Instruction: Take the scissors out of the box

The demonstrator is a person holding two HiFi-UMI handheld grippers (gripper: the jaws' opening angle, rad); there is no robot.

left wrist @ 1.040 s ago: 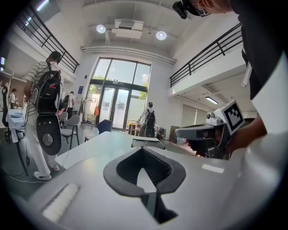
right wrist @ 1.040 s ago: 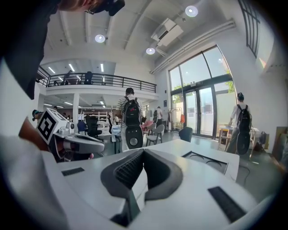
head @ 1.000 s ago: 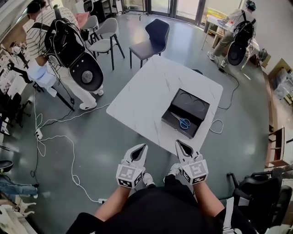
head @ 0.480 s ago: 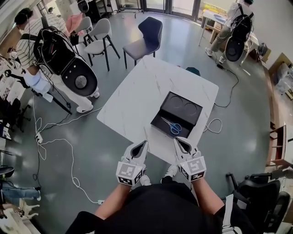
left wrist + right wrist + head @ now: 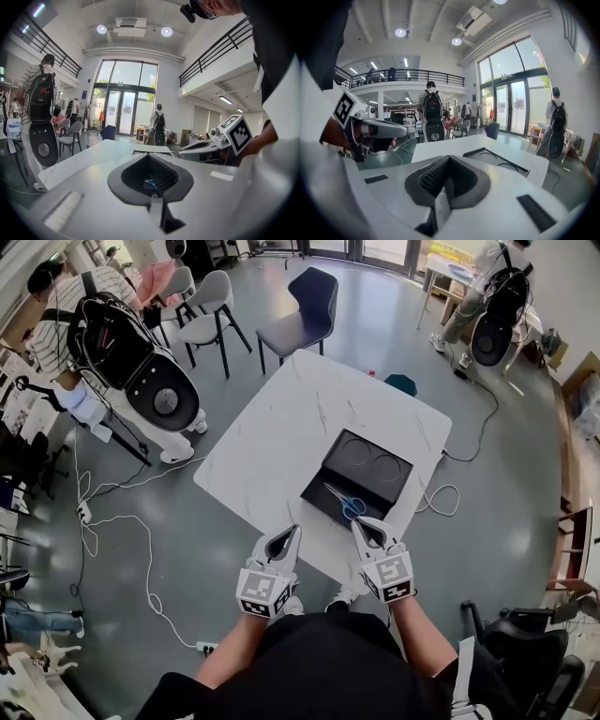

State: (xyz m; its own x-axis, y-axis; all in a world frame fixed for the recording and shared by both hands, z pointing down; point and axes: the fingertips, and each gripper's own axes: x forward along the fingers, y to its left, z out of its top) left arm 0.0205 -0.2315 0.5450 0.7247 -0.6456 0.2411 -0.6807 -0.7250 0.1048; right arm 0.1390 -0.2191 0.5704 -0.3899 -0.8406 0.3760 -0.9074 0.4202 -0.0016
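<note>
Closer in than a second ago. At left, left hand-held gripper [image 5: 293, 532] shut tight, holding nothing, tip now over the near edge of the white bench [image 5: 281, 427] rather than out over the floor. In the middle, black box [image 5: 367, 465] lying open on the bench, lid folded back on the far side, lower in the head view than before. Scissors [image 5: 345, 502] flat in the near half of the box, untouched, same lie as earlier: long axis on a diagonal, blades pointing up and left toward the far side of the bench, blue handles down and right toward the person. At right, right hand-held gripper [image 5: 358, 525] likewise closed and empty, brought forward, tip now just beside the blue handles at the box's near edge, not seen touching them.
</note>
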